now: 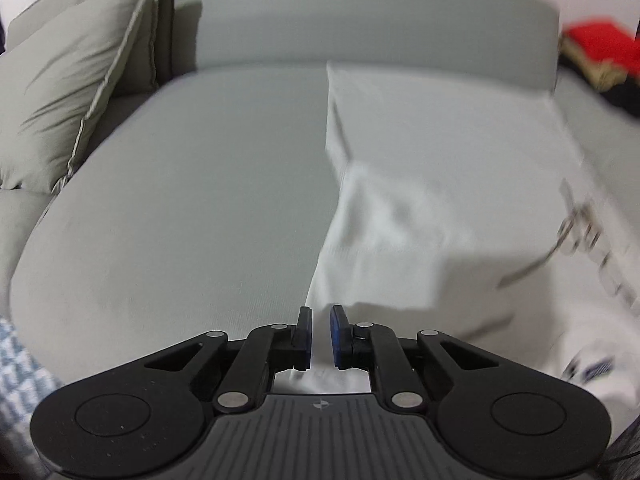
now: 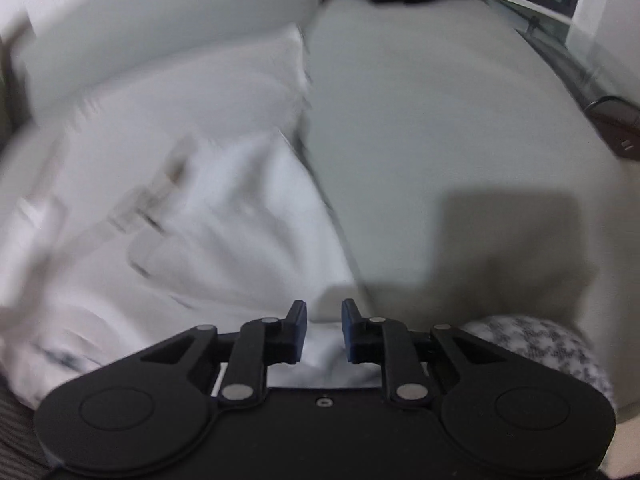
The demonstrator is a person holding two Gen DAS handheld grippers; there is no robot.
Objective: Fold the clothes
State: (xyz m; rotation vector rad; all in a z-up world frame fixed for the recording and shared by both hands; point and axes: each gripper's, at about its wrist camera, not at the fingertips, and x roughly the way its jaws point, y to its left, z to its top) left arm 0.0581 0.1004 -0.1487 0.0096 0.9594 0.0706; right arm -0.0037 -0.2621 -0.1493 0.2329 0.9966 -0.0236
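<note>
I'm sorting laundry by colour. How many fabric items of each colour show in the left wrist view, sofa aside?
White garment: 1
Red cloth: 1
Dark cloth: 1
Blue-and-white patterned cloth: 1
Grey cushion: 1
Total: 5

Both wrist cameras look forward, low and close, sharing the white garment (image 1: 420, 208) on the sofa (image 1: 180, 208).

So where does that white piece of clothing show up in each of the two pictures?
Left wrist view: the white garment fills the right half, reaching down between the left gripper.
Right wrist view: it fills the left half, down to the right gripper.
Shared landmark: the grey sofa seat beside it.
</note>
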